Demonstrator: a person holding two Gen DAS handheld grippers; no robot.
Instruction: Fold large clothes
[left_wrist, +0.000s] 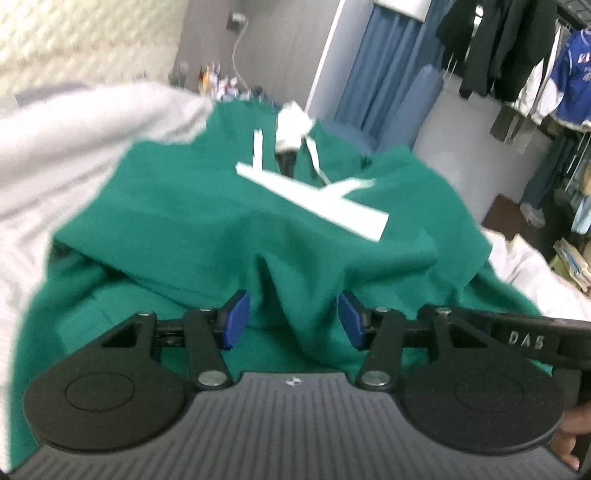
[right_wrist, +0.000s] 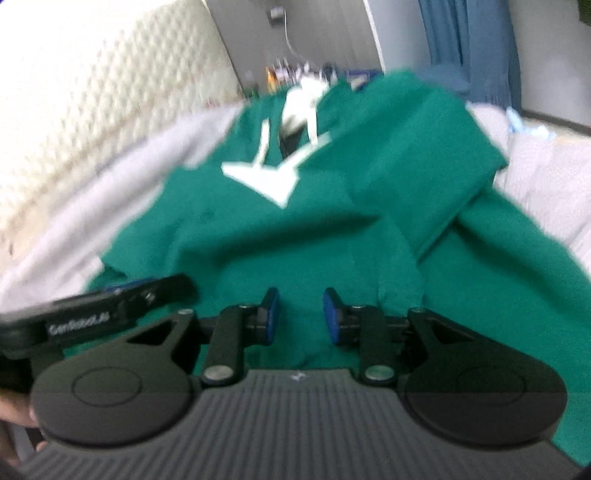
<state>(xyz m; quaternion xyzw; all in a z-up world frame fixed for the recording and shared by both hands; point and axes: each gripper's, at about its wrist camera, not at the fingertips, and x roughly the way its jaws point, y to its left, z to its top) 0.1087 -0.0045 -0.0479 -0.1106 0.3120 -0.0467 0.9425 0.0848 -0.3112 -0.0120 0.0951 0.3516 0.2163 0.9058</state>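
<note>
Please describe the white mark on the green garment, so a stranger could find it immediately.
Spread over the pale bed lies a large green fabric garment. On its upper middle sits a flat white printed stripe, the only white shape on the green cloth, below a crumpled white collar piece.

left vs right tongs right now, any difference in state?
Left tongs: blue pads set wide, a raised ridge of the green garment between them. Right tongs: pads closer together, with flatter green cloth in the gap. Both are open, neither visibly clamped, both low over the same garment.
</note>
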